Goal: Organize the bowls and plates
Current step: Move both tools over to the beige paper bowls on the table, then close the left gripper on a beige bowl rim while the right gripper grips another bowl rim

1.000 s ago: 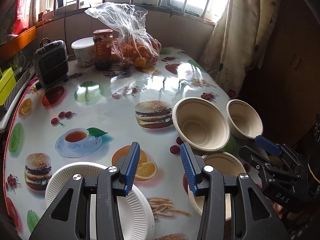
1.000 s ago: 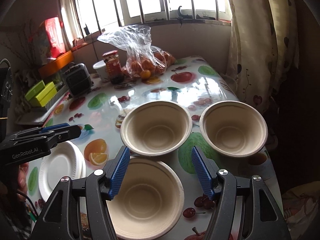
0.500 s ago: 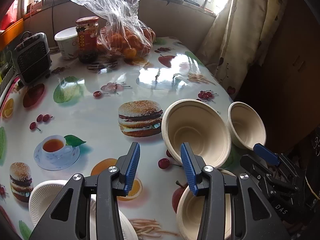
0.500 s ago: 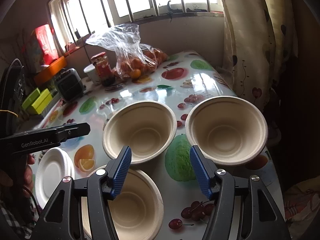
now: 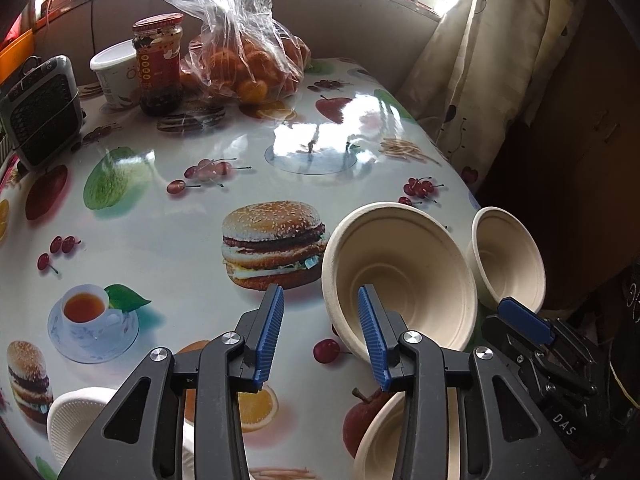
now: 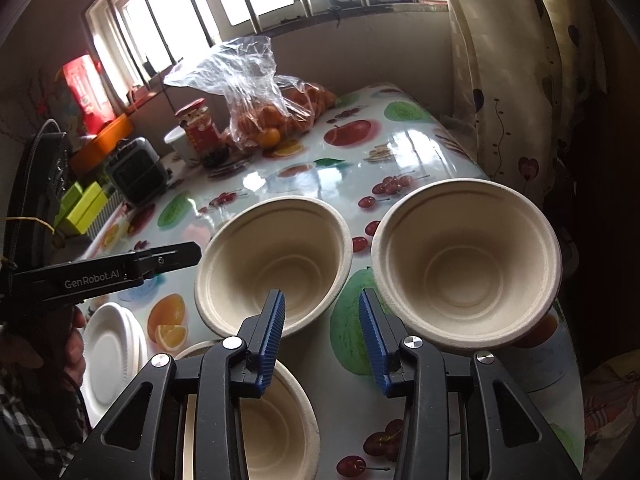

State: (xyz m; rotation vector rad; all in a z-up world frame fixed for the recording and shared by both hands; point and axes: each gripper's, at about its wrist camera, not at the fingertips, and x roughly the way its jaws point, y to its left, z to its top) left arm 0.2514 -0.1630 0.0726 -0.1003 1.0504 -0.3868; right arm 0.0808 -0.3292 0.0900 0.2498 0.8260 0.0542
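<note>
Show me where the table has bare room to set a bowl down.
Widest free patch: mid-table between the small heater, the bag of oranges and the middle bowl. Crowded: the near right edge, three tan bowls close together, and the near left corner with white plates.

Both grippers advanced over the table; the right gripper (image 6: 322, 316) jaws have just been closing (nothing between them), the left gripper (image 5: 320, 312) slightly.

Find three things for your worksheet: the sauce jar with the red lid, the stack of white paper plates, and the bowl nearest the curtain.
Sauce jar (image 5: 157, 65), left wrist view, on its label.
White paper plates (image 6: 110, 350), right wrist view, top plate's centre.
Bowl nearest the curtain (image 6: 466, 268), right wrist view, inner base.
</note>
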